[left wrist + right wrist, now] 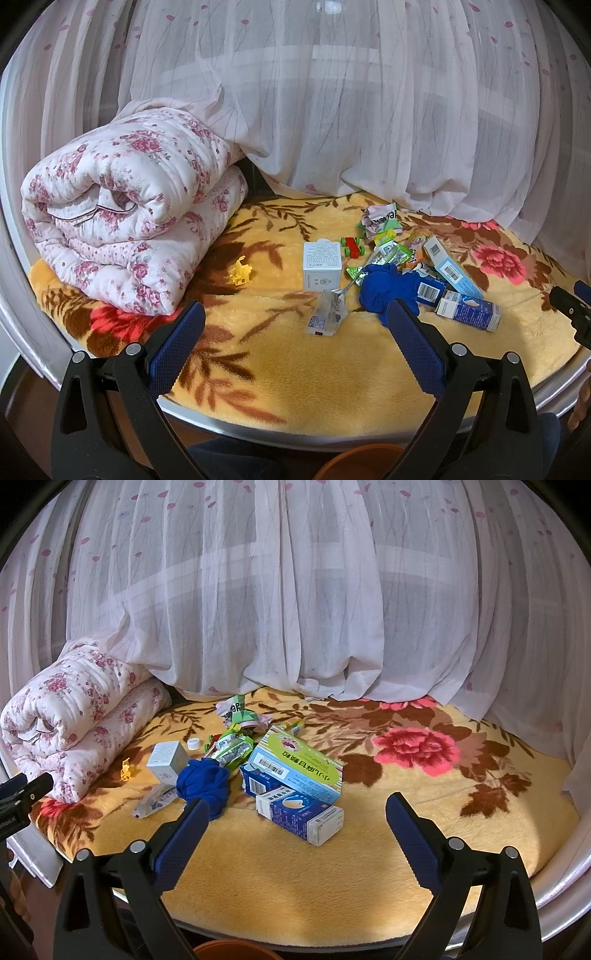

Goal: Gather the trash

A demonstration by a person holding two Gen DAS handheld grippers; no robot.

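- The left gripper is held with its jaws spread wide and nothing between them, low over the near edge of the yellow floral blanket, presumably so that the whole litter is kept in sight before a first piece is chosen
- The right gripper is likewise set wide and empty; its jaws frame the blue-and-white carton, which lies on its side at about 12 o'clock from the fingertips and seems the handiest first pick
- The trash is heaped mid-blanket: the green-topped medicine box leans across a dark blue carton, with crumpled wrappers strewn behind at 11 o'clock
- A white cube box and a clear plastic sachet are seen at 12 o'clock from the left gripper, the sachet lying flat and probably harder to pinch
- A blue cloth bundle and two small toys are mixed in; whether these count as trash cannot be judged
- A folded floral quilt is stacked at 10 o'clock, clear of the heap
- An orange rim, probably the bin, is glimpsed at 6 o'clock, below the bed edge
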